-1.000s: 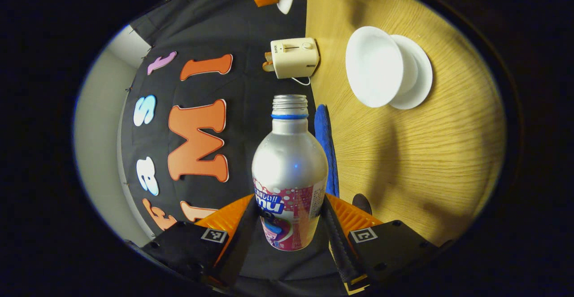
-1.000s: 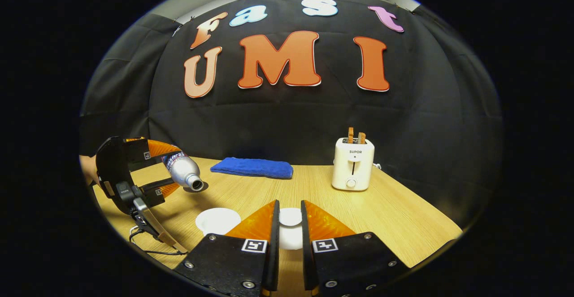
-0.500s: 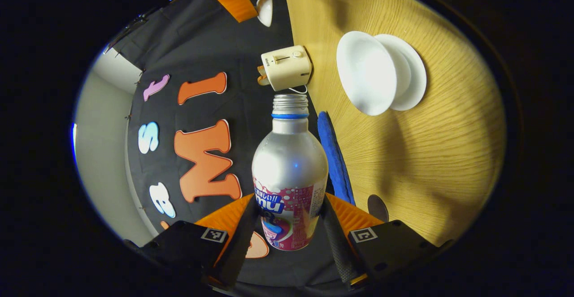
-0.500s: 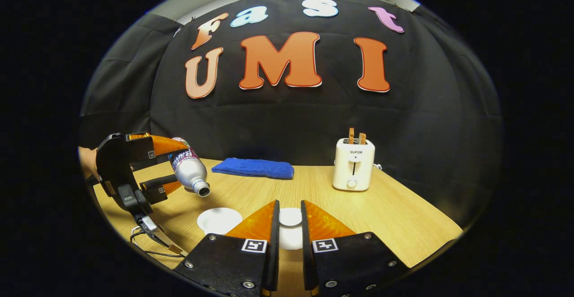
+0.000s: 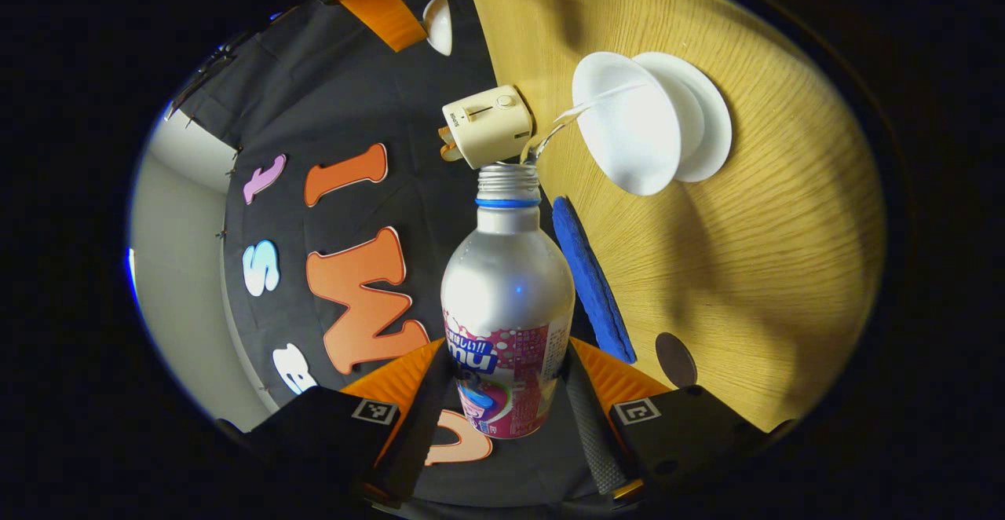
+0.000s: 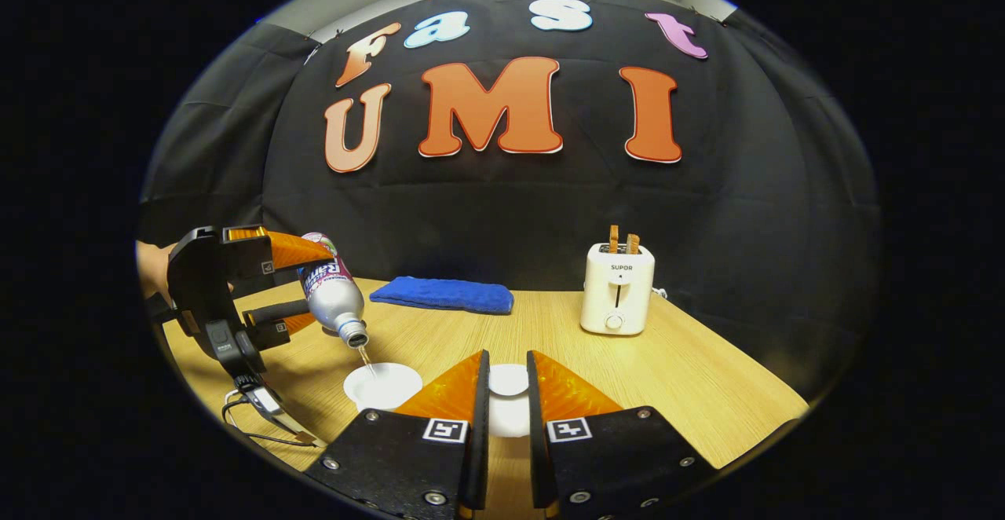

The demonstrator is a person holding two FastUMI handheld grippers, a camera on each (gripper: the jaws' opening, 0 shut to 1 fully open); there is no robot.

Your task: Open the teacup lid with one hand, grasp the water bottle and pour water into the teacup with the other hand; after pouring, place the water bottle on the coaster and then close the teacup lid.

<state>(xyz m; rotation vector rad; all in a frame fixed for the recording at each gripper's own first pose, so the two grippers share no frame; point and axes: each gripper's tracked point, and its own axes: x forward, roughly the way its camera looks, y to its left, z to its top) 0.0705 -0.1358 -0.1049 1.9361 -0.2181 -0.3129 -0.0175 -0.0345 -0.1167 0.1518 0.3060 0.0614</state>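
1. Bottle: silver, uncapped, tilting mouth-down over the cup; the left gripper is clamping it, both fingers pressing on the labelled lower body. In the right gripper view the bottle is hanging above the table's near left part, neck pointing down toward the cup.
2. Water: a thin stream is running from the bottle mouth into the cup; it is also showing in the right gripper view.
3. Cup: white, open, standing on a white saucer on the table.
4. Lid: white, being held between the fingers of the right gripper, which are closing on it from both sides, just right of the cup and above the table.
5. Coaster: small dark disc lying flat on the table, well apart from the cup.
6. Cloth: blue, folded, lying along the table's far edge.
7. Toaster: cream, two slices sticking up, standing at the far edge right of the cloth.
8. Hand: gripping the left gripper from behind.
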